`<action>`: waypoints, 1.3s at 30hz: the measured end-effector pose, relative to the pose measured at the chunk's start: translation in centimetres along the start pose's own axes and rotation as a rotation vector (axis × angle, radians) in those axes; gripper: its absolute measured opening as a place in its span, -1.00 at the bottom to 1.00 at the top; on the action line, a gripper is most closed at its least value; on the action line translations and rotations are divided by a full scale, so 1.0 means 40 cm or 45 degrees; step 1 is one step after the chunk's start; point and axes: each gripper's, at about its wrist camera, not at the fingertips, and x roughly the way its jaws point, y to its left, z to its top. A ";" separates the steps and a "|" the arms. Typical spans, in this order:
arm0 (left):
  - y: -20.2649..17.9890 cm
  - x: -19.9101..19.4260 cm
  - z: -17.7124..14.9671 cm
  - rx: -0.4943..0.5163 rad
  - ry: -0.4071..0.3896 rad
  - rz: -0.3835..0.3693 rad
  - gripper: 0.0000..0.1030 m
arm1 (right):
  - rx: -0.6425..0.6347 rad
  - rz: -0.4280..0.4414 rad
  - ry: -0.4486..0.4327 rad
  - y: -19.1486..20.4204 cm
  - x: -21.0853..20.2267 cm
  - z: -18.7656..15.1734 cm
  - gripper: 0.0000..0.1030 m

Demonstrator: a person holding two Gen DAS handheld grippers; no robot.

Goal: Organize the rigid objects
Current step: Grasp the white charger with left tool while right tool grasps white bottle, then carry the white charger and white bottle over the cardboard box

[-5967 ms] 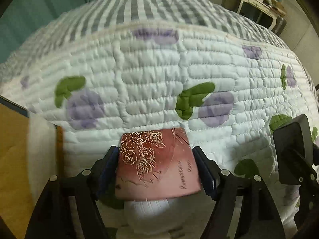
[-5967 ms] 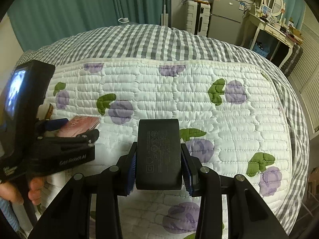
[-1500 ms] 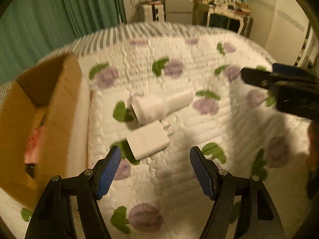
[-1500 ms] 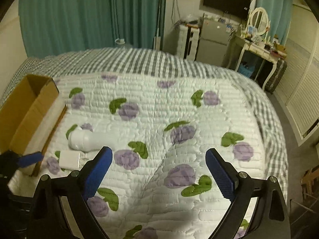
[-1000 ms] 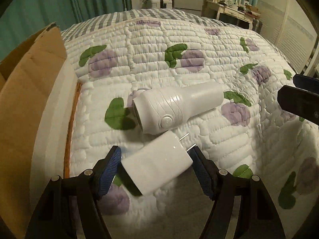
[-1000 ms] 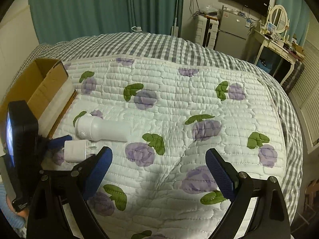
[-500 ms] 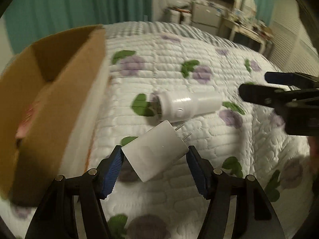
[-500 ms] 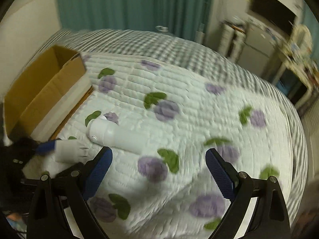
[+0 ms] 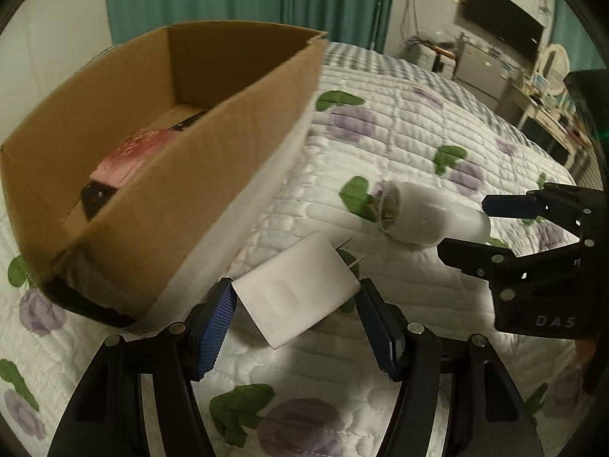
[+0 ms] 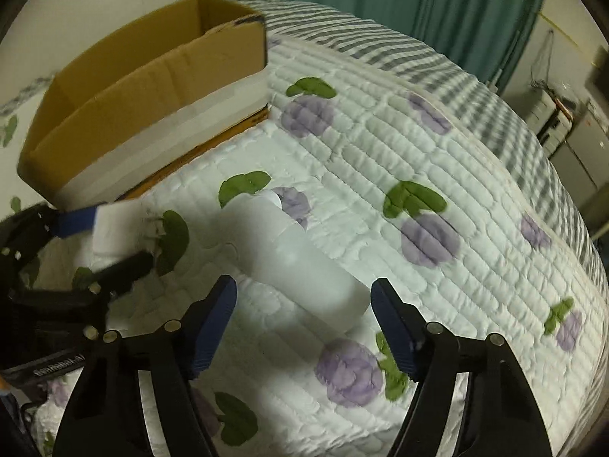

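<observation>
White plastic charger [image 9: 297,291], rigid, light and probably slick, clamped across its flat sides by the left gripper [image 9: 295,323] beside the cardboard box [image 9: 243,125]; the right gripper [image 10: 304,327], jaws spread, straddles the white cylinder [image 10: 300,259] on the quilt [image 10: 437,144].

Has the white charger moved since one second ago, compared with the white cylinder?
Yes. The white charger, gripped by the left gripper, has lifted off the quilt, away from the white cylinder.
</observation>
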 end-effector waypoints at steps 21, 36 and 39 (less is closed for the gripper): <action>0.008 0.000 -0.009 -0.020 0.020 0.041 0.28 | -0.115 -0.091 0.013 0.055 0.052 0.005 0.02; -0.024 -0.077 0.005 0.065 0.008 -0.104 0.28 | 0.299 -0.329 -0.115 0.014 -0.184 -0.081 -0.18; -0.023 -0.114 0.022 0.080 -0.011 -0.174 0.28 | 0.364 -0.379 -0.153 0.038 -0.256 -0.099 -0.18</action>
